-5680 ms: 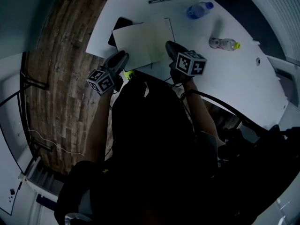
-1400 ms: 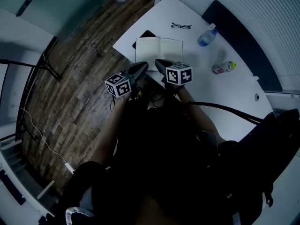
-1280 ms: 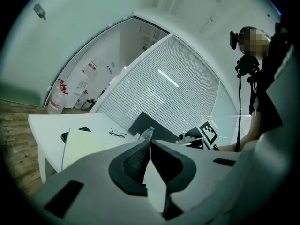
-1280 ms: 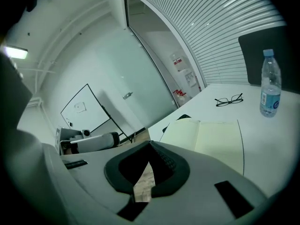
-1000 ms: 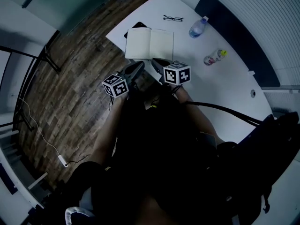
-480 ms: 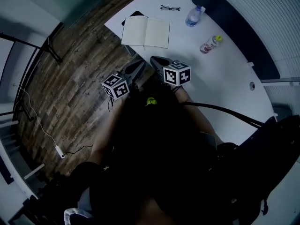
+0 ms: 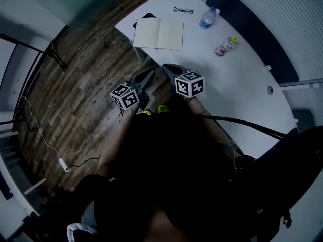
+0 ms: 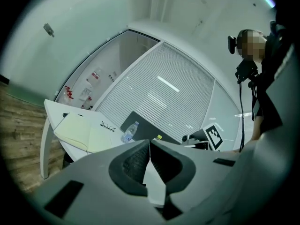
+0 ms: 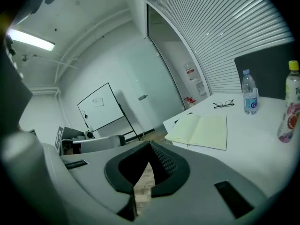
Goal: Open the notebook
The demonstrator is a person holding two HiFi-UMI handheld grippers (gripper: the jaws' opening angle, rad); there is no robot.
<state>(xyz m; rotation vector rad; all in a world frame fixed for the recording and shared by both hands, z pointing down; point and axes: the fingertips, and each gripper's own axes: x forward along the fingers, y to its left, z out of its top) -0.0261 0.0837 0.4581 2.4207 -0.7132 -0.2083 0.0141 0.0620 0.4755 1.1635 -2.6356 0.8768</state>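
The notebook lies open and flat near the corner of the white table, showing two pale blank pages. Both grippers hang off the table's near edge, well short of the notebook and touching nothing. In the head view my left gripper is over the wooden floor, with my right gripper just beside it. The left gripper view shows its jaws shut and empty, the notebook far ahead at left. In the right gripper view the jaws are also shut and empty, the notebook lying ahead at right.
Black-framed glasses and a blue-labelled water bottle lie beyond the notebook. A yellow-capped bottle lies to the right. A dark flat object pokes out from under the notebook's far left corner. Wooden floor lies left of the table.
Both grippers have pulled back from the notebook toward the person, staying shut. The notebook, with the grippers at its pages several seconds ago, lies open and alone on the table.
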